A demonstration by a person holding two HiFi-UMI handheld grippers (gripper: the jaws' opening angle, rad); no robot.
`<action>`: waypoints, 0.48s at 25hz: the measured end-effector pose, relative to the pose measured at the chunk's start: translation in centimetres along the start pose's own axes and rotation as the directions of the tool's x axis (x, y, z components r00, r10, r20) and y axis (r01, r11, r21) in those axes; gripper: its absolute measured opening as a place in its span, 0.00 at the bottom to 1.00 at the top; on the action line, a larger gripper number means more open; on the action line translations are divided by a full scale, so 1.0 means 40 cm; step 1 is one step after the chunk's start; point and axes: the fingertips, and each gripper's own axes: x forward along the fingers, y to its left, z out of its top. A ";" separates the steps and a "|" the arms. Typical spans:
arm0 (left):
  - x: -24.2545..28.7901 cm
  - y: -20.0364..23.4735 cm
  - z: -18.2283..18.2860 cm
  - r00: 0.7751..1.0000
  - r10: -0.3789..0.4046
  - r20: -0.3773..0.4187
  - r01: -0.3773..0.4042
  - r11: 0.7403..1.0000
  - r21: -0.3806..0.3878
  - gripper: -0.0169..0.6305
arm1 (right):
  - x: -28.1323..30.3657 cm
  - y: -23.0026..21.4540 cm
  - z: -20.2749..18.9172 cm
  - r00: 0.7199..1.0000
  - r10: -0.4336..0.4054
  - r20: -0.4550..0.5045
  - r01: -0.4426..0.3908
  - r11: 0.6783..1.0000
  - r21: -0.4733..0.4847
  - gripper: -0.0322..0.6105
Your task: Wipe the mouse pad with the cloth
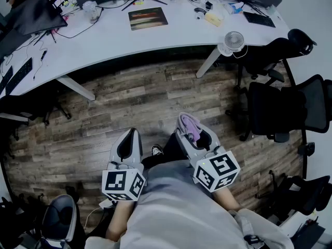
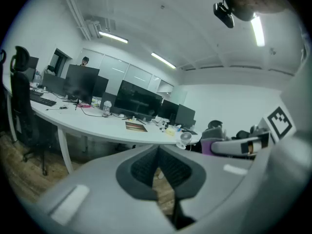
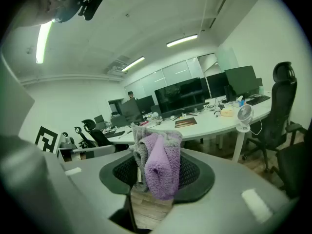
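A brown striped mouse pad [image 1: 148, 18] lies flat on the long white desk [image 1: 114, 38] far ahead; it also shows small as the mouse pad [image 2: 136, 126] and the mouse pad [image 3: 185, 122] in the gripper views. My right gripper [image 1: 189, 126] is shut on a bunched purple and grey cloth [image 1: 191, 125], which sticks out of the jaws as the cloth [image 3: 158, 162]. My left gripper [image 1: 130, 139] is shut with nothing in it, its pads [image 2: 168, 167] pressed together. Both grippers hang low over the wooden floor, well short of the desk.
Monitors, keyboards, cables and a cup crowd the desk's back edge. A small white fan [image 1: 233, 41] stands at the desk's right end. Black office chairs [image 1: 282, 105] cluster at the right, another chair [image 1: 57, 224] sits at the lower left. Wooden floor [image 1: 135, 97] lies between me and the desk.
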 end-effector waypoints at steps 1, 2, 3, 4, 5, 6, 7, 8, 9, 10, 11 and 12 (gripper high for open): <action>0.007 0.001 -0.005 1.000 -0.004 -0.006 0.004 1.000 0.005 0.03 | 0.005 -0.004 -0.007 1.000 -0.004 -0.007 0.004 1.000 0.002 0.32; 0.015 0.002 -0.009 1.000 -0.006 -0.012 0.006 1.000 0.009 0.03 | 0.010 -0.008 -0.013 1.000 -0.004 -0.013 0.005 1.000 0.004 0.32; 0.022 0.006 -0.011 1.000 -0.003 -0.015 0.003 1.000 0.011 0.03 | 0.015 -0.009 -0.016 1.000 0.001 -0.017 -0.001 1.000 0.006 0.32; 0.029 0.013 -0.010 1.000 0.009 -0.014 -0.009 1.000 0.010 0.03 | 0.021 -0.007 -0.016 1.000 0.016 -0.017 -0.016 1.000 0.010 0.32; 0.036 0.024 -0.005 1.000 0.027 -0.007 -0.027 1.000 0.006 0.03 | 0.029 -0.002 -0.012 0.999 0.040 -0.012 -0.040 0.999 0.015 0.32; 0.043 0.035 0.006 0.999 0.048 0.008 -0.048 0.999 0.001 0.03 | 0.037 0.002 -0.004 0.998 0.067 -0.005 -0.067 0.998 0.021 0.32; 0.051 0.046 0.017 0.998 0.065 0.023 -0.065 0.998 -0.007 0.03 | 0.048 0.003 0.005 0.996 0.089 0.004 -0.089 0.996 0.025 0.32; 0.061 0.056 0.026 0.996 0.076 0.035 -0.076 0.997 -0.015 0.03 | 0.060 -0.002 0.014 0.995 0.101 0.012 -0.101 0.994 0.029 0.32; 0.075 0.065 0.031 0.996 0.083 0.039 -0.082 0.996 -0.022 0.03 | 0.074 -0.012 0.022 0.994 0.105 0.019 -0.106 0.994 0.035 0.32; 0.092 0.073 0.032 0.996 0.087 0.036 -0.086 0.996 -0.029 0.03 | 0.088 -0.024 0.030 0.994 0.107 0.025 -0.108 0.993 0.047 0.32; 0.111 0.080 0.030 0.996 0.087 0.026 -0.086 0.996 -0.035 0.03 | 0.102 -0.036 0.038 0.993 0.115 0.029 -0.116 0.991 0.066 0.31; 0.130 0.086 0.029 0.996 0.087 0.014 -0.086 0.996 -0.038 0.03 | 0.116 -0.046 0.048 0.991 0.129 0.034 -0.131 0.988 0.086 0.32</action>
